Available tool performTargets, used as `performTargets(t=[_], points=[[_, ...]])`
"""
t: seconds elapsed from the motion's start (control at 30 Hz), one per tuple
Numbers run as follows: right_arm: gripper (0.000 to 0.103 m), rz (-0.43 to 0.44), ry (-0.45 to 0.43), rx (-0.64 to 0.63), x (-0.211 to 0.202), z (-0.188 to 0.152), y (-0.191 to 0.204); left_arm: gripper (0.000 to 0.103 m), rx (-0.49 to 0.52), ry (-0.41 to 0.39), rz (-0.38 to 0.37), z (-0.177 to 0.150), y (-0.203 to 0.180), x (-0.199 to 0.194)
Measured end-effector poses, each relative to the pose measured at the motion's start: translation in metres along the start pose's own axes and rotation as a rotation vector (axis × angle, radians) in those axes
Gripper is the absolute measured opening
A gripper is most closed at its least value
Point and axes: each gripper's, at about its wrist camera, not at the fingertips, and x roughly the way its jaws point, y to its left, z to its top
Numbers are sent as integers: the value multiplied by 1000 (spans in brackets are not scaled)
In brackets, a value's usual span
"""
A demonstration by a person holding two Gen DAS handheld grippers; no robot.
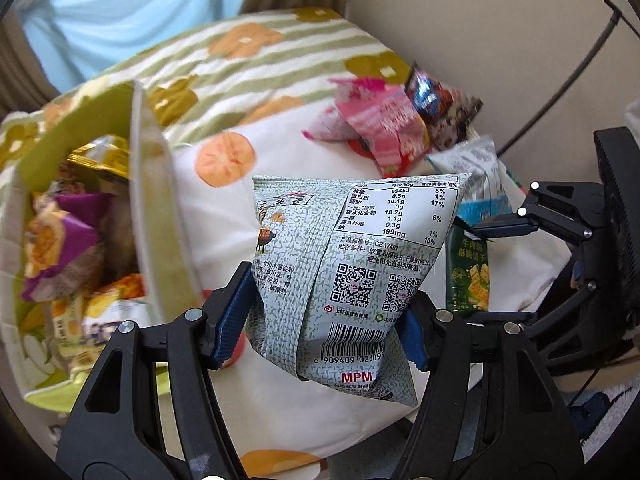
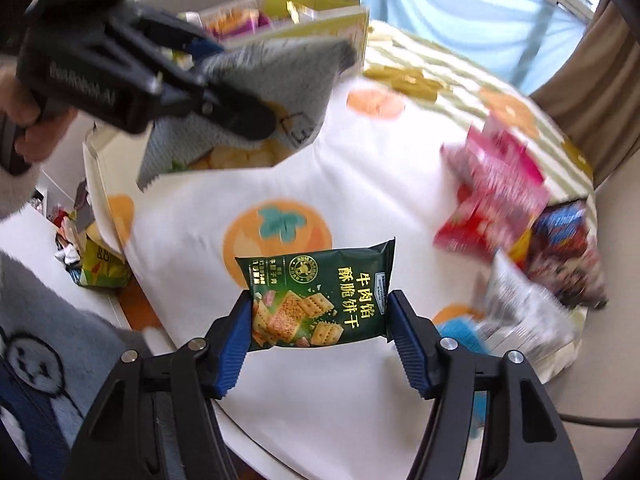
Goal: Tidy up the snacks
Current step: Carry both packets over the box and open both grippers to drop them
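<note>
My left gripper [image 1: 326, 320] is shut on a pale grey-green snack bag [image 1: 344, 264] with QR codes and a barcode, held above the bed. It also shows in the right wrist view [image 2: 256, 92], held over the storage bin. My right gripper [image 2: 318, 320] is shut on a dark green cracker packet [image 2: 316, 300]; it also shows at the right of the left wrist view [image 1: 468, 276]. A fabric storage bin [image 1: 148, 184] with several snack packets [image 1: 60, 240] stands at the left. A pile of pink, red and dark snack bags [image 1: 384, 128] lies at the far right of the bed, also in the right wrist view [image 2: 504, 200].
The bed has a white quilt with orange fruit print [image 2: 280, 228]. A beige wall [image 1: 500, 40] runs along its far side. A blue curtain [image 1: 132, 12] hangs behind. The person's hand [image 2: 24, 120] holds the left gripper's handle. Small packets [image 2: 96, 264] lie on a white surface beside the bed.
</note>
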Motion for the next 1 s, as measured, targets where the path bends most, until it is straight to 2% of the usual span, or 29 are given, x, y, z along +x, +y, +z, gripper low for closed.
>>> performTargets(t=[0.17,0.27,0.43,0.67,0.87,0.9,1.0], points=[[61,29,-69,-4,-48,26,8,61,-92,-71,86,4,26,-50],[61,27,-107,-28,-62,55,15,61,-140,-100,134,2,49,-72],[61,23,-165,-41,-86,103,39,61,-207,-126,194,-9,106,-97],[61,28,-184,37,-64,173,73,61,-236,-83,220,-29,187,-101],[61,34,-160,117,-35,212,101,63,-220,-26,190,-47,237,-85],[61,31,-154,133,-30,217,105,66,-215,-22,179,-49,241,-83],[61,28,-140,178,-20,225,113,100,-213,-26,154,-54,257,-78]])
